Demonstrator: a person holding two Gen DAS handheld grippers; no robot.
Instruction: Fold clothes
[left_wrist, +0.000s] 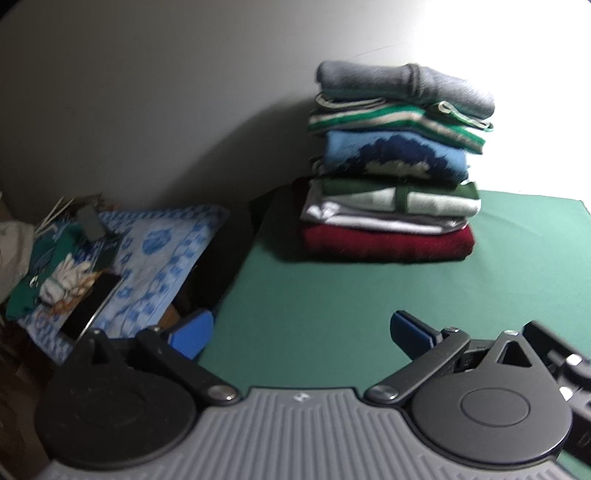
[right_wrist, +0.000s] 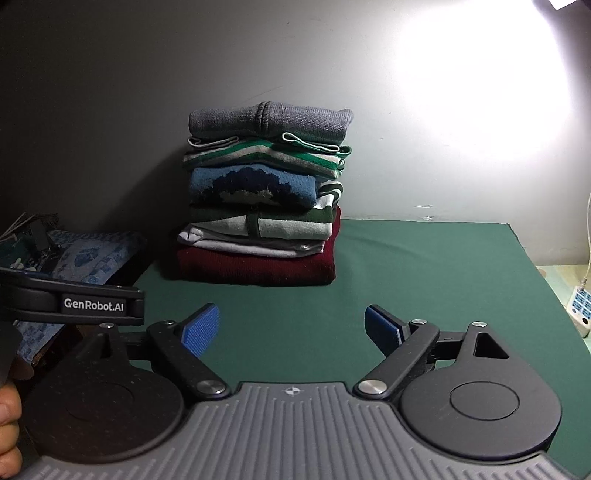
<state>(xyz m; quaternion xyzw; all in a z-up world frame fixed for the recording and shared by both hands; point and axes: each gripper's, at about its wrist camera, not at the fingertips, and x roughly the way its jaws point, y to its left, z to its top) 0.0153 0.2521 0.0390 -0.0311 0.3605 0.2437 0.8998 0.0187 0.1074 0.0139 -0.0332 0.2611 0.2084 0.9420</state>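
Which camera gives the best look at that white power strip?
The right wrist view: the power strip shows at the far right edge, beside the green table. The left wrist view does not show it at all.

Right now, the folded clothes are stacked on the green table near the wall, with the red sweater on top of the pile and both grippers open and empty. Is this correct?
Not quite. The red sweater is at the bottom of the pile; a grey knit lies on top, as the right wrist view shows. The rest holds: the pile sits on the green table near the wall, and the left gripper and right gripper are open and empty.
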